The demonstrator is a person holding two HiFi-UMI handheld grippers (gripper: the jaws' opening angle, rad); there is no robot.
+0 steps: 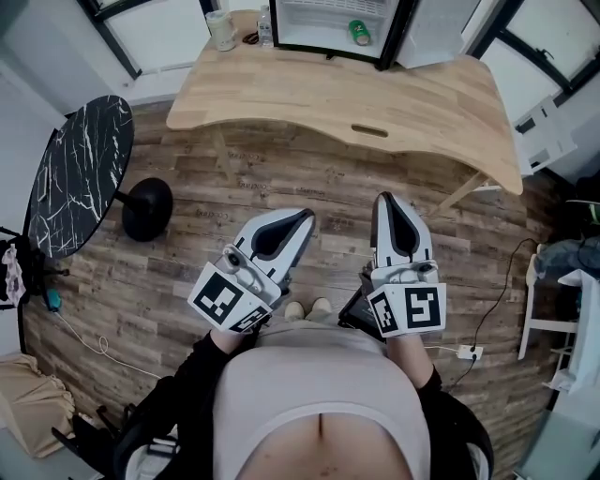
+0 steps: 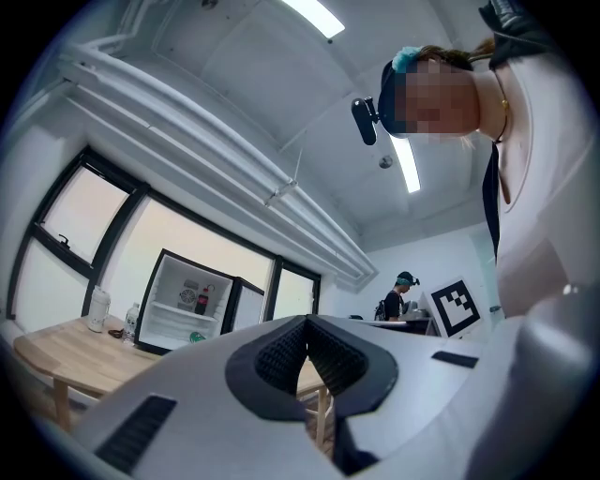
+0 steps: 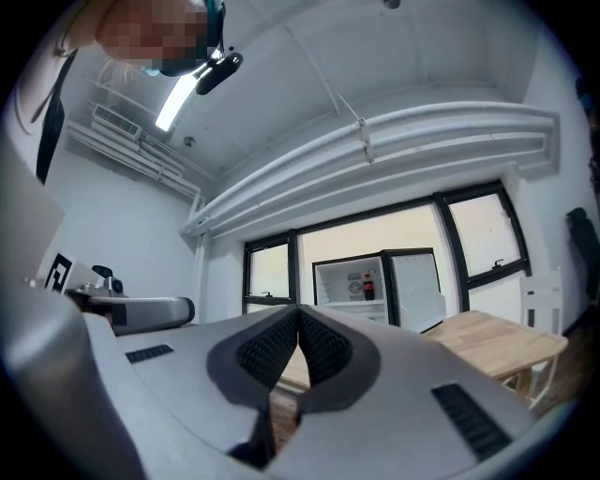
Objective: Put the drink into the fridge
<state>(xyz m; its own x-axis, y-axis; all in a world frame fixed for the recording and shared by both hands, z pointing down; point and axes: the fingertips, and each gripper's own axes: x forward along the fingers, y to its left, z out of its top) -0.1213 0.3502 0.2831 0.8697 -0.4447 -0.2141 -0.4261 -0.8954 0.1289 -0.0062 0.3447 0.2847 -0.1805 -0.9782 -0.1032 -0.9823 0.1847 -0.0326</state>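
A small black fridge [image 1: 397, 28] stands open at the far edge of the wooden table [image 1: 347, 98]. A green can [image 1: 359, 33] lies on its floor. A cola bottle [image 2: 199, 299] stands on its upper shelf above that green can [image 2: 196, 337], and the same bottle [image 3: 367, 285] shows in the right gripper view. My left gripper [image 1: 305, 217] and right gripper [image 1: 384, 199] are held close to my body over the wood floor, well short of the table. Both are shut with nothing between the pads [image 2: 281, 349]. They point level towards the fridge [image 3: 361, 279].
A white lidded cup [image 1: 221, 30] and a clear water bottle [image 1: 265, 26] stand on the table left of the fridge. A round black marble side table [image 1: 80, 173] is at my left, white furniture [image 1: 553, 300] at my right. Another person [image 2: 401, 298] stands far off.
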